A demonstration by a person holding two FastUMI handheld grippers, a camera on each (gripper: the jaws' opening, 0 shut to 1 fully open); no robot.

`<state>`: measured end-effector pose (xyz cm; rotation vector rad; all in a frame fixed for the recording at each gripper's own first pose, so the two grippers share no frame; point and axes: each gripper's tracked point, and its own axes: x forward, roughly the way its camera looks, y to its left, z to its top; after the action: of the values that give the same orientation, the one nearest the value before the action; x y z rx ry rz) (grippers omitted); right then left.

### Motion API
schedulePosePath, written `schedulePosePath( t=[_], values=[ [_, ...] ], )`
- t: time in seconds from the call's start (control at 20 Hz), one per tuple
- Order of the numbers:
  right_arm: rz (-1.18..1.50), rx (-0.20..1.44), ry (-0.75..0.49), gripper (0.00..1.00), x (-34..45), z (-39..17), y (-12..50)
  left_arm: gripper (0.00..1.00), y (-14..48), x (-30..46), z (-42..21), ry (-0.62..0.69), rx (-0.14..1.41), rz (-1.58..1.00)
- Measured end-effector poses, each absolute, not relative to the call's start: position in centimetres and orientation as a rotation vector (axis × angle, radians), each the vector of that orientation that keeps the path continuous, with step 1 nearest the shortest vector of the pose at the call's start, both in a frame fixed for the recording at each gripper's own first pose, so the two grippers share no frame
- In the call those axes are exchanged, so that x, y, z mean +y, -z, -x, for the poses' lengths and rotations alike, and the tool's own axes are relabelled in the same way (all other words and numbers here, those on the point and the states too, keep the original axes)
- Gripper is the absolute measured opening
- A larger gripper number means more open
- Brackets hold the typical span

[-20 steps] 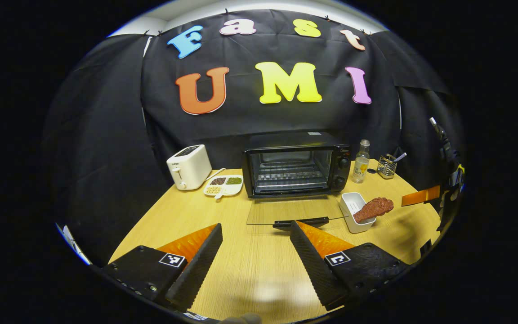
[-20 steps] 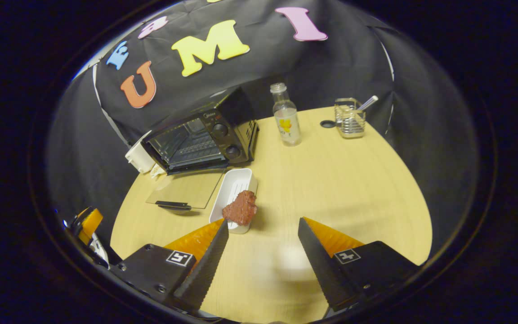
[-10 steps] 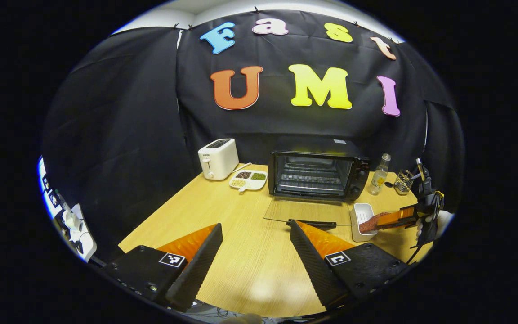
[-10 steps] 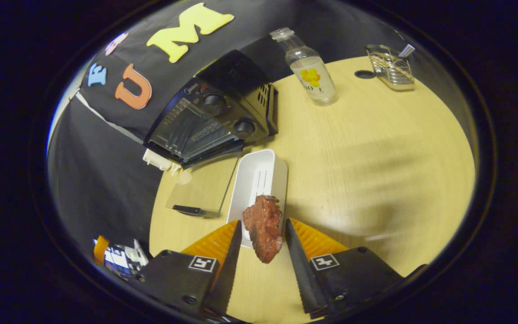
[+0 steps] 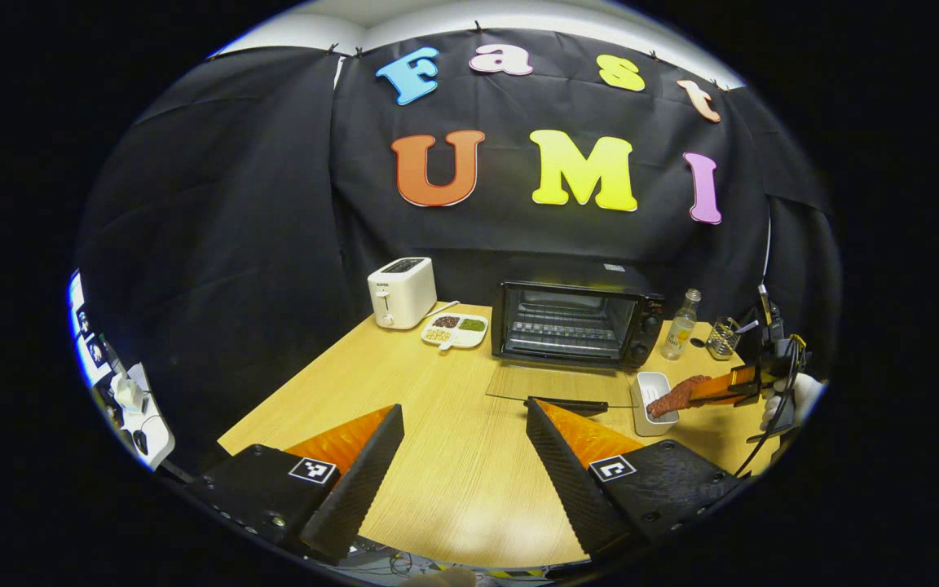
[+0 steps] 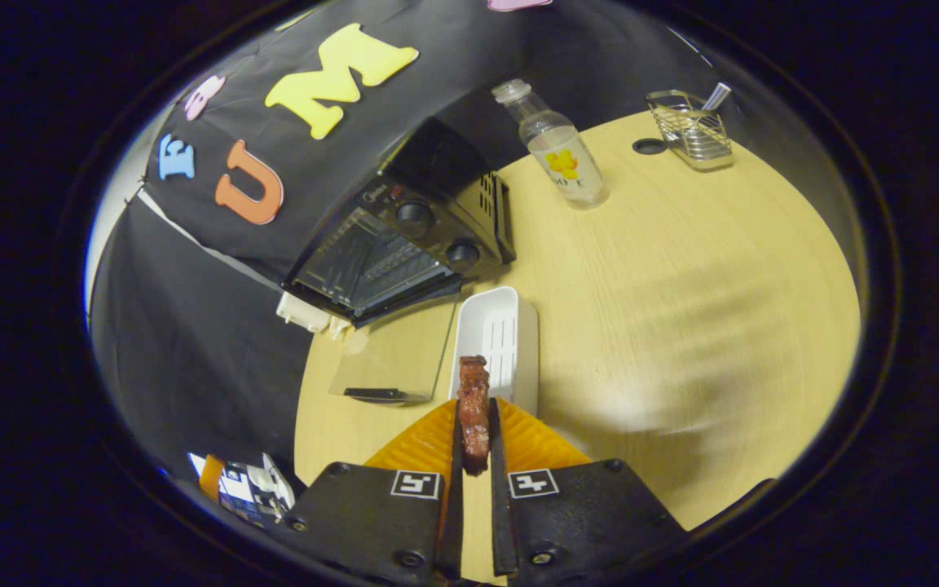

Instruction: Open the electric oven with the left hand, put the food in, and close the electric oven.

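Right tongs (image 6: 473, 456), lower centre: meat (image 6: 473, 408) is clamped for loading. Oven (image 5: 575, 324), mid-frame: door is dropped flat, ready. Left tongs (image 5: 463, 456): held wide, empty.

table (image 6: 681, 269): matt wood grain | oven door (image 6: 392, 359): clear glass | tray (image 6: 510, 314): glossy plastic

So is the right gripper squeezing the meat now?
Touching. In the right gripper view, both fingers of the right gripper press the meat between them.
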<state>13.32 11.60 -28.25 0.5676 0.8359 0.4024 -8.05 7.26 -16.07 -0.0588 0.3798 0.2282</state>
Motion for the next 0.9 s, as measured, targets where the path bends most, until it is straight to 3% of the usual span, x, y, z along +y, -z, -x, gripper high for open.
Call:
schedulePosePath(
  t=[0.2,0.4,0.9],
  values=[
    [-0.651,0.744,-0.349,0.14,13.6,-11.7,24.5,0.97,16.6,9.0,10.1,-0.167,0.385,0.053],
    [-0.738,0.666,-0.314,0.17,18.0,-11.8,22.9,0.97,16.6,10.5,11.9,-0.124,0.396,0.011],
    [-0.992,0.418,-0.242,0.17,30.4,-20.5,21.1,0.97,12.4,11.9,11.1,-0.096,0.345,-0.034]
  ],
)
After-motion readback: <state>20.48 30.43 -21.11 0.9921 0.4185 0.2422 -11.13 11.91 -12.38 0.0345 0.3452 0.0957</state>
